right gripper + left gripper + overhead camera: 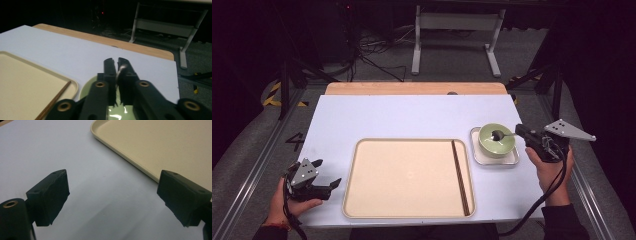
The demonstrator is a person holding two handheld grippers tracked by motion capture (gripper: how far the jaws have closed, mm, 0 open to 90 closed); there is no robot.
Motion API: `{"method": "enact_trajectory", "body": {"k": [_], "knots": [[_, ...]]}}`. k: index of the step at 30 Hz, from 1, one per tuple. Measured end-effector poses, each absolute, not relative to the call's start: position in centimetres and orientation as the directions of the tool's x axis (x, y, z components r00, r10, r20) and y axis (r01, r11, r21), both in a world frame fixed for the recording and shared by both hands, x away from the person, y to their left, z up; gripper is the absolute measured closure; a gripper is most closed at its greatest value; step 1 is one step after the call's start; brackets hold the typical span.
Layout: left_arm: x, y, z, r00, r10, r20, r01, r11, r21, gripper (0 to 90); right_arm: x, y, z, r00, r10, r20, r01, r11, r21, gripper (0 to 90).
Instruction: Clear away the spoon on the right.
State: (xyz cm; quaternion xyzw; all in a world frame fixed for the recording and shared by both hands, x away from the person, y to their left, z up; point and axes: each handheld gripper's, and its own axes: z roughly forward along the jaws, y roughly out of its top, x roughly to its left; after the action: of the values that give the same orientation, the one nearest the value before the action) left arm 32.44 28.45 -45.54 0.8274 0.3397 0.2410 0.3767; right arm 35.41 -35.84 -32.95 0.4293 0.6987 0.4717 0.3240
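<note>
We see the spoon (502, 134) lying in the green bowl (497, 140) on a small metal tray (477, 156) near the table's (412, 115) right edge. Our right gripper (518, 131) pinches its handle. The chopsticks (460, 175) lie along the beige tray's (362, 200) right rim. Our left gripper (326, 174) rests spread near the front-left corner.

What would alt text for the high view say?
The right hand-held gripper grips a spoon resting in a green bowl on a small metal tray. Chopsticks lie on a beige tray.
</note>
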Motion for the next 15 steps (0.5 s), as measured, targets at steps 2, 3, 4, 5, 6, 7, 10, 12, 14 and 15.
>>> {"method": "enact_trajectory", "body": {"k": [2, 3, 4, 5, 6, 7, 10, 12, 14, 15], "knots": [[32.5, 28.5, -45.6, 0.655, 0.742, 0.144, 0.380, -0.488, 0.786, 11.6, 35.2, -35.0, -32.6, -0.445, 0.893, -0.066, 0.285, 0.212, 0.935, 89.4], [32.5, 28.5, -45.6, 0.655, 0.741, 0.144, 0.379, -0.489, 0.786, 11.6, 35.2, -34.5, -32.5, -0.451, 0.887, -0.095, 0.277, 0.241, 0.930, 89.4], [32.5, 28.4, -45.6, 0.656, 0.740, 0.144, 0.379, -0.489, 0.786, 11.6, 35.1, -33.9, -32.5, -0.458, 0.881, -0.116, 0.273, 0.263, 0.925, 89.4], [32.5, 28.4, -45.6, 0.656, 0.741, 0.146, 0.378, -0.490, 0.785, 11.6, 35.1, -33.5, -32.5, -0.465, 0.877, -0.120, 0.271, 0.270, 0.924, 89.4], [32.4, 28.4, -45.6, 0.656, 0.741, 0.143, 0.379, -0.488, 0.786, 11.6, 35.1, -33.2, -32.6, -0.473, 0.874, -0.112, 0.266, 0.263, 0.927, 89.5], [32.5, 28.5, -45.5, 0.657, 0.740, 0.144, 0.378, -0.488, 0.787, 11.6, 35.1, -32.9, -32.5, -0.485, 0.869, -0.099, 0.260, 0.252, 0.932, 89.4], [32.5, 28.6, -45.5, 0.655, 0.742, 0.144, 0.377, -0.486, 0.788, 11.6, 34.8, -31.6, -31.7, -0.510, 0.854, -0.106, 0.221, 0.249, 0.943, 89.5], [32.4, 28.6, -45.5, 0.655, 0.742, 0.144, 0.376, -0.485, 0.789, 11.6, 34.6, -31.2, -31.3, -0.516, 0.850, -0.107, 0.209, 0.246, 0.946, 89.5], [32.4, 28.6, -45.5, 0.655, 0.741, 0.144, 0.374, -0.485, 0.791, 11.6, 34.4, -30.3, -30.6, -0.528, 0.840, -0.124, 0.173, 0.249, 0.953, 89.5], [32.4, 28.5, -45.5, 0.656, 0.741, 0.144, 0.373, -0.484, 0.791, 11.6, 34.3, -29.9, -30.4, -0.542, 0.833, -0.116, 0.165, 0.241, 0.956, 89.5]]}}
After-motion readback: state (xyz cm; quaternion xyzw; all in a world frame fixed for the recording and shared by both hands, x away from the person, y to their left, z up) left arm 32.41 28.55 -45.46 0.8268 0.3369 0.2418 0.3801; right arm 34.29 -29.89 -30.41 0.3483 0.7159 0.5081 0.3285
